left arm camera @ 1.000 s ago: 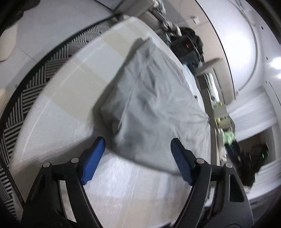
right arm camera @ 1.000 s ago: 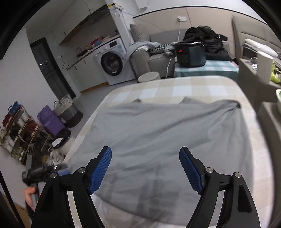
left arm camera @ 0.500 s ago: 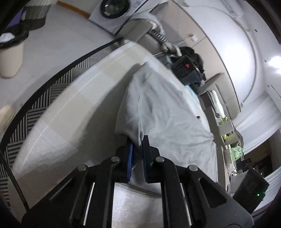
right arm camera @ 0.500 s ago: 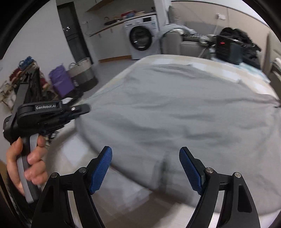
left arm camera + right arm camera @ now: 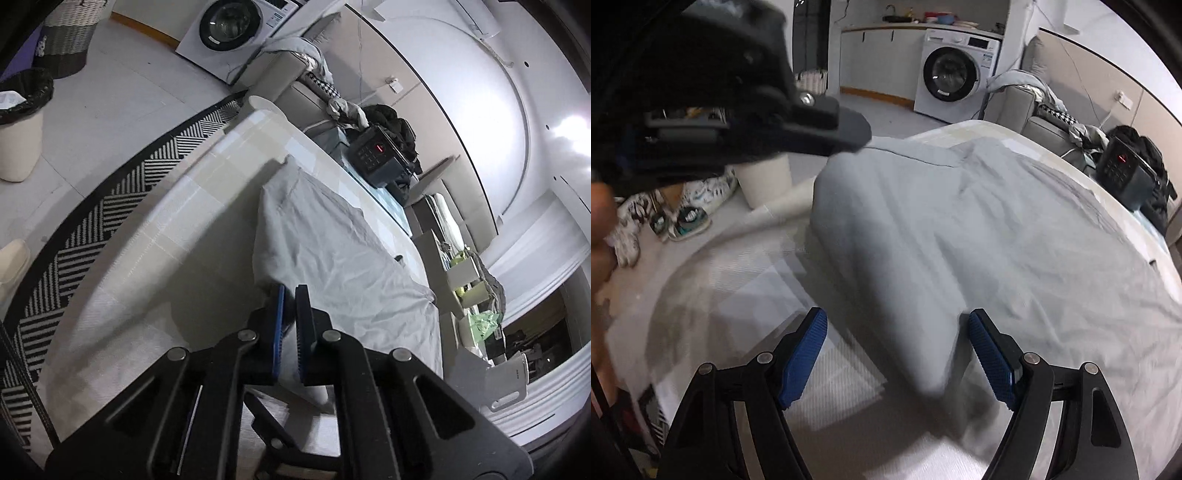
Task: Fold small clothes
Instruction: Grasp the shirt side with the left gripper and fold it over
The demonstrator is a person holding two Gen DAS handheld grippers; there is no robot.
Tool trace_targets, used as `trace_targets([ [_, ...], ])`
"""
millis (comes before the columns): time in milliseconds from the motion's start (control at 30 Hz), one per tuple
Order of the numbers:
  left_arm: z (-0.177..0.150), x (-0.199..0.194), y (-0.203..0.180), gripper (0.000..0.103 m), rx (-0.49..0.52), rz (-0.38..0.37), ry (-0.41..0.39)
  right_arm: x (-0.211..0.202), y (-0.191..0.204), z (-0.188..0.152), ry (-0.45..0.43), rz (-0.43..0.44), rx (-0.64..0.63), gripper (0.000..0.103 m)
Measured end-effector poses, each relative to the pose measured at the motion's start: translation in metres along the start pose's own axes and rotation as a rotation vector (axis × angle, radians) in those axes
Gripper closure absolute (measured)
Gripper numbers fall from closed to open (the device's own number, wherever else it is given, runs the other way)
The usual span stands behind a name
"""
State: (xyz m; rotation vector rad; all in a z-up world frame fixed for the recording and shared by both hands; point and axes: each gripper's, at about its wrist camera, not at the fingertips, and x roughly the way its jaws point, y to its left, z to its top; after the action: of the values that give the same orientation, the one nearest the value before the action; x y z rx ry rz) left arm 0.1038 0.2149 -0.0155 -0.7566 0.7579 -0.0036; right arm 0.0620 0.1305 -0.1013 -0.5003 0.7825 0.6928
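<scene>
The left gripper [image 5: 290, 295] pinches the near corner of the grey garment [image 5: 332, 251] on the checked tablecloth [image 5: 177, 221], while the right gripper [image 5: 897, 332] hangs wide open, empty, over its near edge.

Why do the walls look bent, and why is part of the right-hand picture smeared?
Left wrist view: the fisheye lens bows the wall and the table edge, and glare whitens the upper right; the left gripper, shut on the grey cloth, is sharp. Right wrist view: motion blur smears the cloth's near edge between the open right gripper fingers, and the left gripper, close to the lens, is dark and soft.
</scene>
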Motion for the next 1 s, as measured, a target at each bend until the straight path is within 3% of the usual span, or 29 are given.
trace_targets([
  [200,-0.003,-0.020,0.036,0.103,-0.002,0.104,-0.010,-0.005,-0.009,-0.008,0.024,0.030,0.043,0.022],
  [467,-0.022,0.026,0.042,0.101,0.015,0.076,0.168,-0.025,-0.044,-0.008,0.011,0.053,0.134,0.022],
  [667,-0.029,0.022,0.047,0.099,-0.018,-0.015,0.155,-0.038,-0.064,-0.019,0.005,0.018,0.181,0.022],
  [733,-0.030,0.018,0.046,0.084,-0.001,-0.022,0.139,-0.040,-0.070,-0.022,0.004,0.024,0.207,0.022],
  [800,-0.032,0.021,0.040,0.047,0.049,0.029,0.124,-0.040,-0.072,-0.024,0.005,0.035,0.219,0.022],
  [833,-0.031,0.023,0.035,0.045,0.067,0.045,0.117,-0.040,-0.072,-0.025,0.003,0.035,0.221,0.022],
  [933,-0.031,0.041,0.030,0.045,0.085,0.039,0.156,-0.042,-0.068,-0.028,0.001,0.043,0.215,0.022],
  [967,-0.031,0.048,0.033,0.058,0.059,0.018,0.171,-0.041,-0.067,-0.029,0.005,0.047,0.215,0.022],
  [1000,-0.031,0.052,0.036,0.086,0.043,0.006,0.177,-0.041,-0.066,-0.030,0.008,0.051,0.212,0.022],
])
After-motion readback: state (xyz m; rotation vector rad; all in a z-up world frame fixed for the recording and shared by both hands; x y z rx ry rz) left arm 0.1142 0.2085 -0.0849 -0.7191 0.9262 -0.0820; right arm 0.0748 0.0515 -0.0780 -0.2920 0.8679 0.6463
